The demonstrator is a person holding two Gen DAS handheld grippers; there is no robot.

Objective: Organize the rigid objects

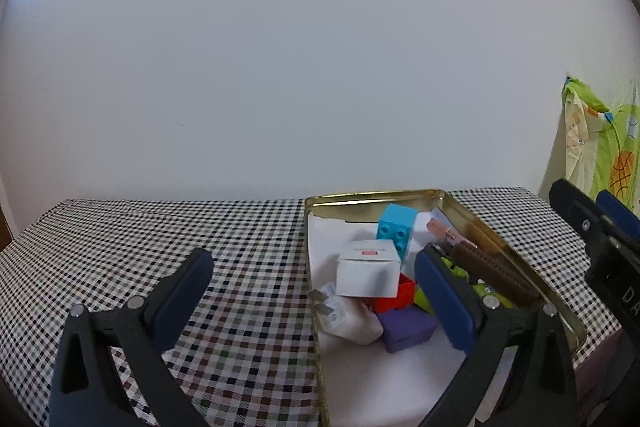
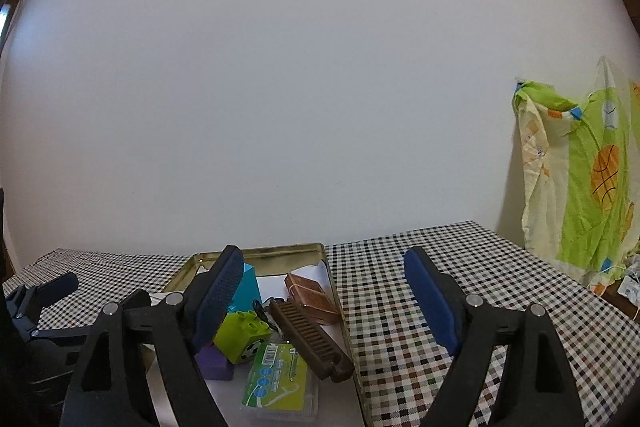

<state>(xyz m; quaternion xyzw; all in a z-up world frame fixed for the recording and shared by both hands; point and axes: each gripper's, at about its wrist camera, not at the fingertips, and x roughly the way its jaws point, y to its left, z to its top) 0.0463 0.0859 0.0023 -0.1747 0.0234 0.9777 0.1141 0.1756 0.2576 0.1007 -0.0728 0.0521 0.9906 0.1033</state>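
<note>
A shallow gold metal tin [image 1: 460,203], rectangular with rounded corners and a white paper lining, sits on the worktop [image 1: 180,247], which is covered in a small black, brown and white checked cloth. Inside lies a jumble of rigid things: a cyan studded building block [image 1: 396,229], a white cardboard box [image 1: 368,273] with a red label, a red block [image 1: 396,297], a matte purple block [image 1: 406,327] and a brown ridged comb [image 1: 496,273].

The left gripper [image 1: 314,275] hangs with its jaws spread and nothing between the dark blue pads; one finger is over the cloth, the other over the tin. The right gripper [image 2: 324,285] is likewise spread wide and empty, straddling the tin's right wall.

The right wrist view alone shows a lime green studded block [image 2: 242,331], a green-labelled flat packet [image 2: 276,375] and a copper-coloured ribbed case [image 2: 312,293]. The left wrist view alone shows a crumpled clear plastic wrapper [image 1: 340,315]. A green and cream printed fabric [image 2: 580,179] hangs beyond the worktop.
</note>
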